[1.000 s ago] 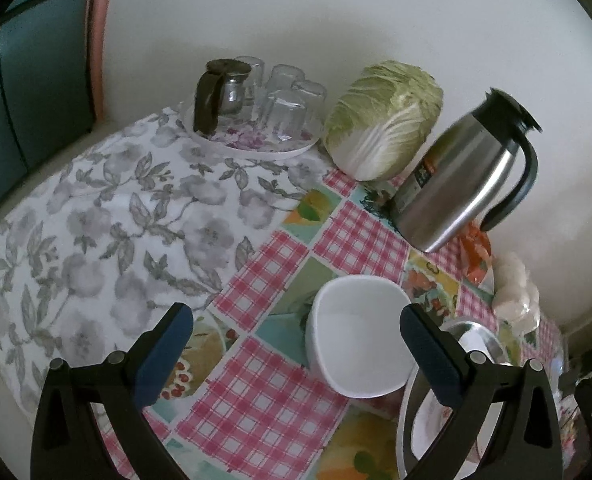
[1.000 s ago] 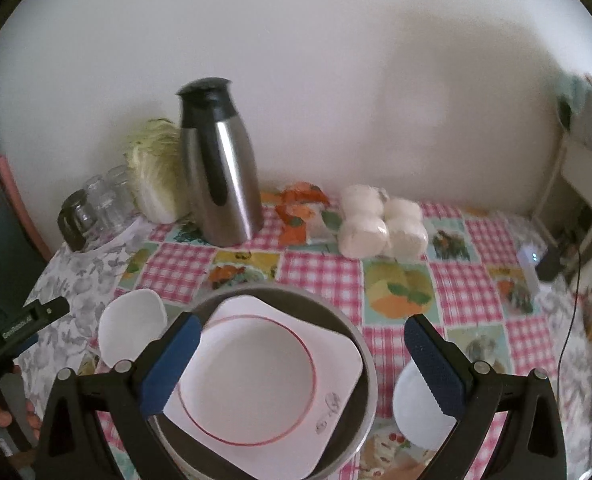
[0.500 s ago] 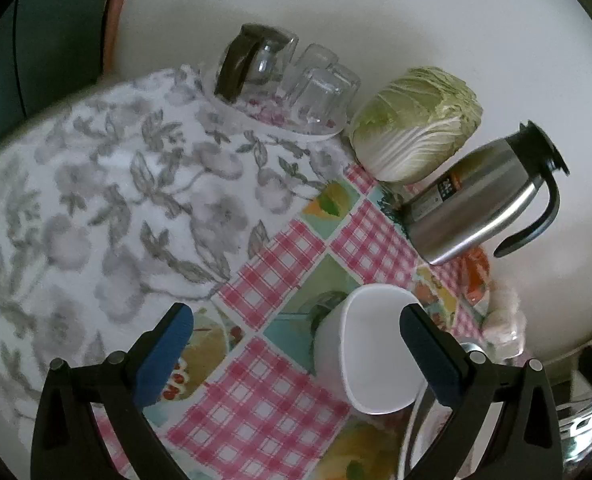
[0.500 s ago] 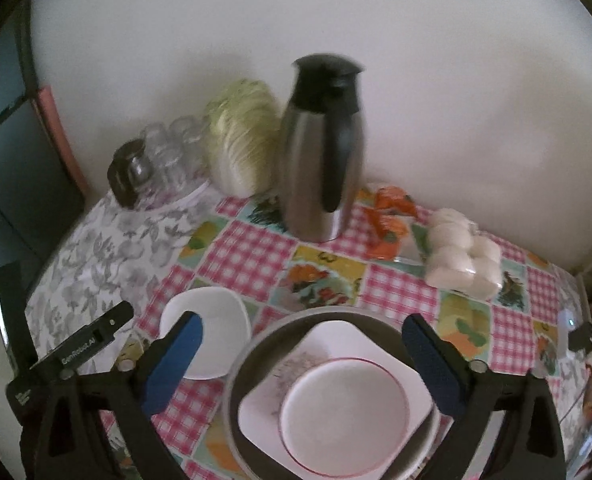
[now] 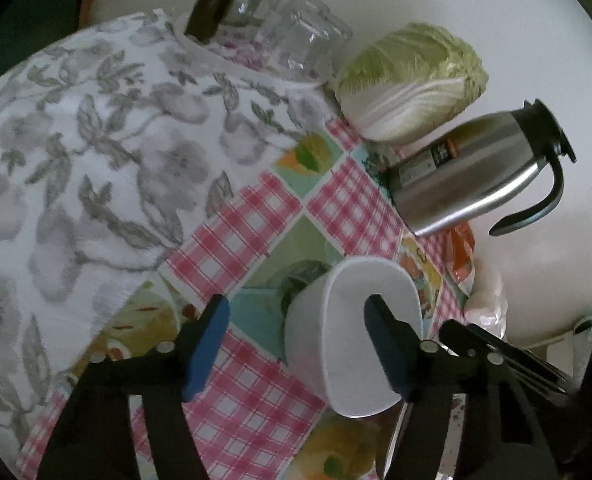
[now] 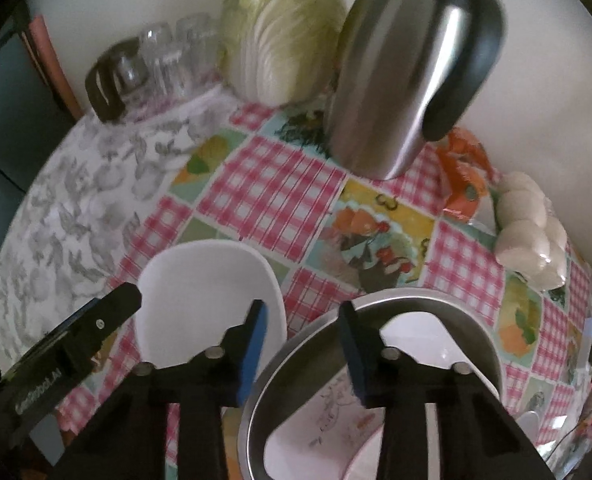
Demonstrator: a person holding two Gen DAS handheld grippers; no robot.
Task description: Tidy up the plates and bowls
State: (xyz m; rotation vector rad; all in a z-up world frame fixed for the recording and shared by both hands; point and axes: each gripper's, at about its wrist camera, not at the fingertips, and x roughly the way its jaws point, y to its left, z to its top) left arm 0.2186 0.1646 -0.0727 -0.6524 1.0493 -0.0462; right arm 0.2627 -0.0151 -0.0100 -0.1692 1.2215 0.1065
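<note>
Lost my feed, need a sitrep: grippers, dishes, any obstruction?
Left gripper closing astride the white bowl rim, no pinch yet. Right gripper closing over the metal basin rim, square plate inside. Nothing blocking.

Brushed shiny steel jug (image 6: 403,76); clear glass cups (image 5: 303,40); glossy white bowl (image 5: 355,332); polished metal basin (image 6: 296,364); printed smooth cloth (image 6: 272,188) over the surface.
</note>
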